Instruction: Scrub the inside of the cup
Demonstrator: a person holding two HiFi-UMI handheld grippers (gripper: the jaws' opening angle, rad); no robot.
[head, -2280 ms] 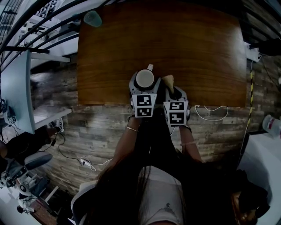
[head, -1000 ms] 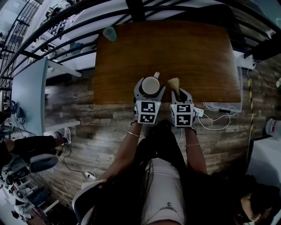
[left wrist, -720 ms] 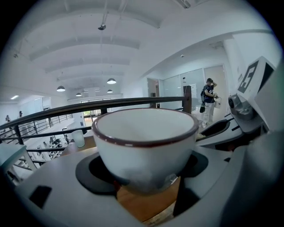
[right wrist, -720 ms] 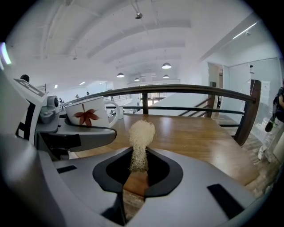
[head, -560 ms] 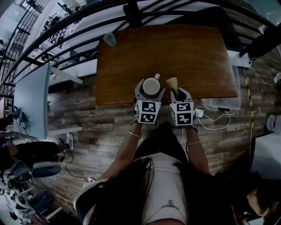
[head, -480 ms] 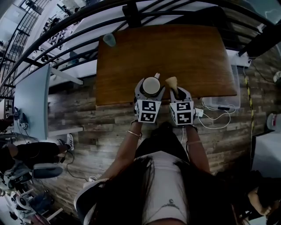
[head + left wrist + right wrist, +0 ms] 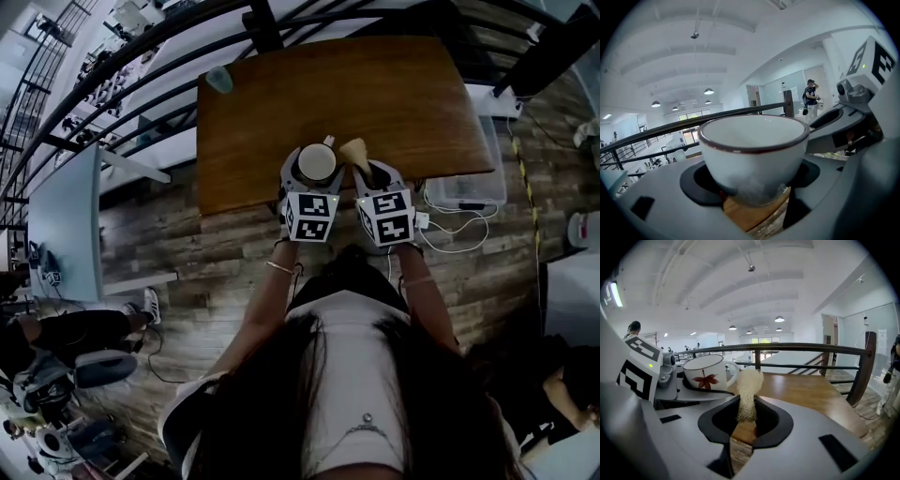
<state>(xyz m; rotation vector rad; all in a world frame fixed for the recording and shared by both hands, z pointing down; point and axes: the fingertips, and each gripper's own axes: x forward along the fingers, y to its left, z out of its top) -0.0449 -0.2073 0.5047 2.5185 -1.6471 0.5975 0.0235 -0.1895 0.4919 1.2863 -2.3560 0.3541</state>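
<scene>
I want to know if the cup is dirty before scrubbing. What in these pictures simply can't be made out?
Floor of the cup: in the left gripper view its own near wall hides it; in the head view it is too small and dim.
Lower end of the loofah scrubber: in the right gripper view it is sunk between the jaws.
Teal thing on the table's far corner: head view, too small to name.

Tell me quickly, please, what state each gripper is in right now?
Left gripper: closed on the white cup.
Right gripper: closed on the fibrous scrubber.
</scene>
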